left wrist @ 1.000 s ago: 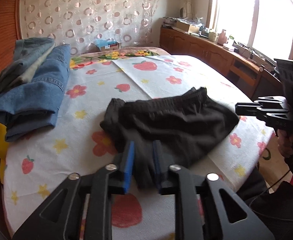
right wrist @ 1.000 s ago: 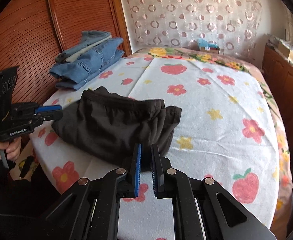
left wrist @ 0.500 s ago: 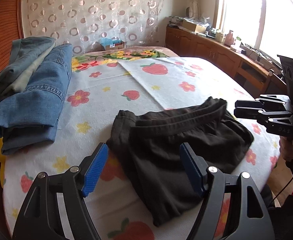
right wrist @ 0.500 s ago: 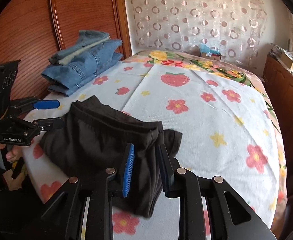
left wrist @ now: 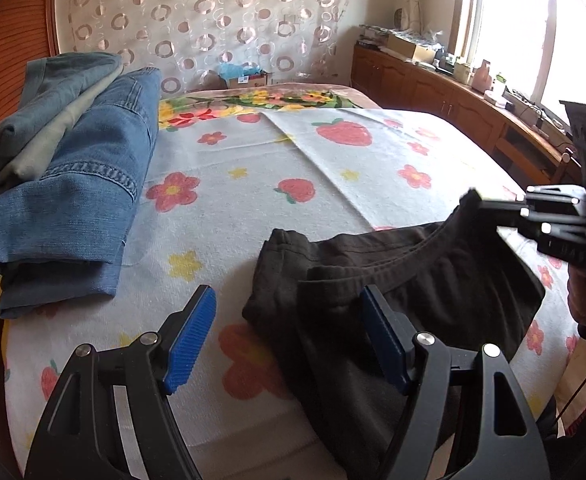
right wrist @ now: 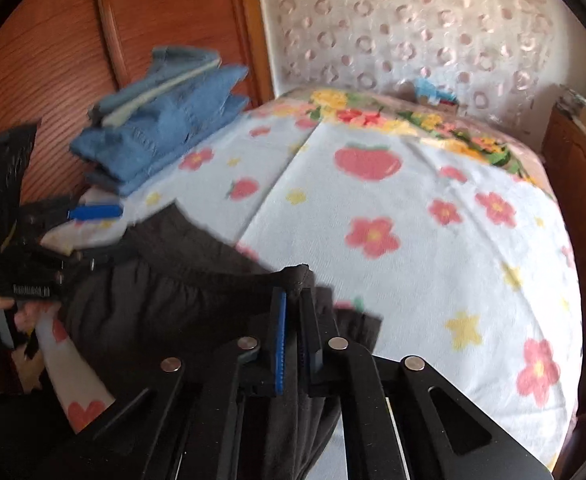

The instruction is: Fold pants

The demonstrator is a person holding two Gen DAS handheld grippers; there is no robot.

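No text is legible anywhere (white lettering on the left tool (right wrist: 93, 236) is too blurred).

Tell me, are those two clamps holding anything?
The right gripper pinches the black pants at a waistband corner. The left gripper is open, holding nothing.

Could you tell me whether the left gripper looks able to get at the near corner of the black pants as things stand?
Probably yes: the left gripper is open, its jaws straddling the black pants corner, with nothing between them. The right gripper grips the far corner.
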